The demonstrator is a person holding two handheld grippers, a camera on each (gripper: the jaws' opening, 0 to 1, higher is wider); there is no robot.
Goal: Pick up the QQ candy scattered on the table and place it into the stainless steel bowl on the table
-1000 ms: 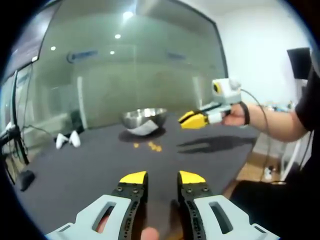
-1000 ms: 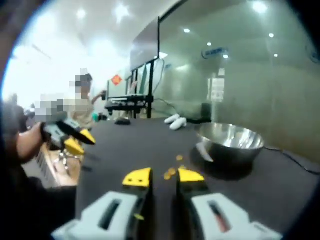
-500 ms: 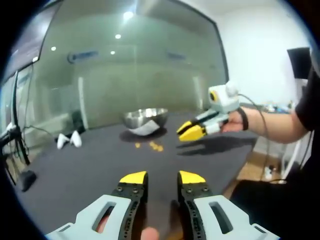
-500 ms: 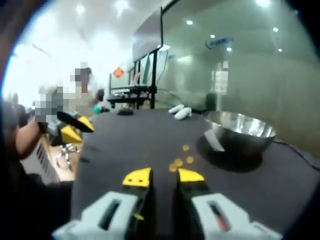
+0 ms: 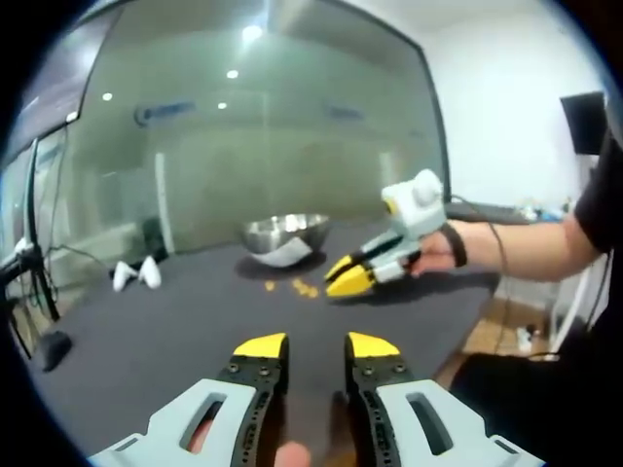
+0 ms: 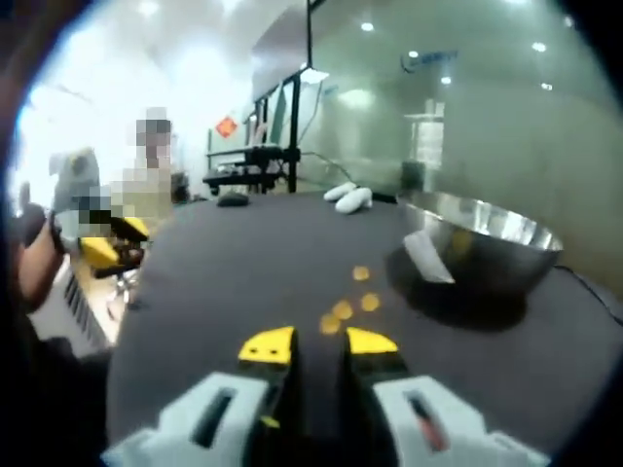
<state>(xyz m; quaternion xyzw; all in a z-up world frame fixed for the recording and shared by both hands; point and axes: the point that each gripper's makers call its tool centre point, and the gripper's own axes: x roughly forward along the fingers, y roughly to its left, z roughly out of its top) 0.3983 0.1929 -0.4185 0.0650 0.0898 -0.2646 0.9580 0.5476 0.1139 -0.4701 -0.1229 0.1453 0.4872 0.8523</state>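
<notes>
Step in hand: the approach to the first pick, by the look of it; the right yellow-tipped two-jaw gripper (image 6: 319, 342) points at the sweets and nothing is held.
Candy: several small orange-yellow QQ candy pieces (image 6: 348, 300) lie in a loose cluster on the dark grey table (image 6: 243, 263), just beside the bowl and on the side of it nearer the person; in the left gripper view the same pieces (image 5: 297, 286) sit between the bowl and the right gripper's tips.
Bowl: the round stainless steel bowl (image 6: 482, 248) stands upright toward the table's far edge, with a pale scrap, perhaps paper, showing at its near side; what it holds cannot be told.
Right gripper: jaws parted with a narrow gap, empty; in the left gripper view it (image 5: 347, 275) slants down close to the candy, apart from it.
Left gripper: the other yellow-tipped gripper (image 5: 315, 343) hangs over the table's near edge, well apart from the candy, jaws parted and empty.
Next move: judged from this, the right gripper must come down over one piece, straddle it with both tips, close, then carry it the short way to the bowl.
Other: two white objects (image 5: 133, 274) lie near the table's far left corner.
</notes>
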